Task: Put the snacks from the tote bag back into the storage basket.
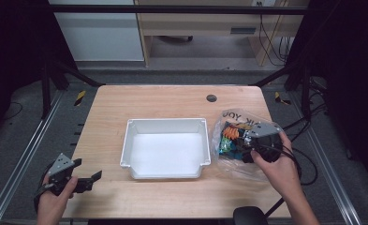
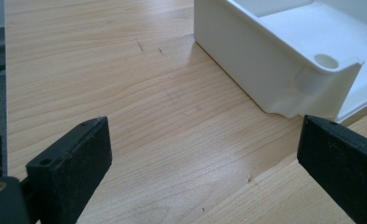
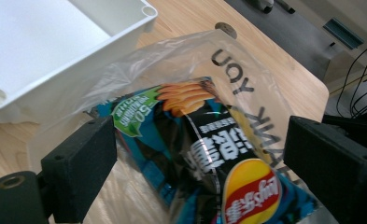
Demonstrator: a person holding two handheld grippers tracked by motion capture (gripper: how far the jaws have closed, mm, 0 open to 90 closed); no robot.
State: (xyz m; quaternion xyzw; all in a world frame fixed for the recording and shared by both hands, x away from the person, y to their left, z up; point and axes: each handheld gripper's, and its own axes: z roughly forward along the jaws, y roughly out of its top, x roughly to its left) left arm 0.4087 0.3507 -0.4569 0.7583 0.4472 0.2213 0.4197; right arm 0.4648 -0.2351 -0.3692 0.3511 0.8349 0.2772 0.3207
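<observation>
at lower left of the high view the left gripper [image 1: 85, 180] rests on the wooden table [image 1: 172, 101], jaws spread with nothing between. mid-frame sits a white tray [image 1: 165, 125]. right of centre the right gripper [image 1: 241, 146] hangs over the chip packet [image 3: 204, 154] inside a clear plastic bag [image 3: 260, 88], jaws wide and not pressing it.

High view looks down; gripper views sit close, sharing white bin [image 1: 165, 149]
</observation>
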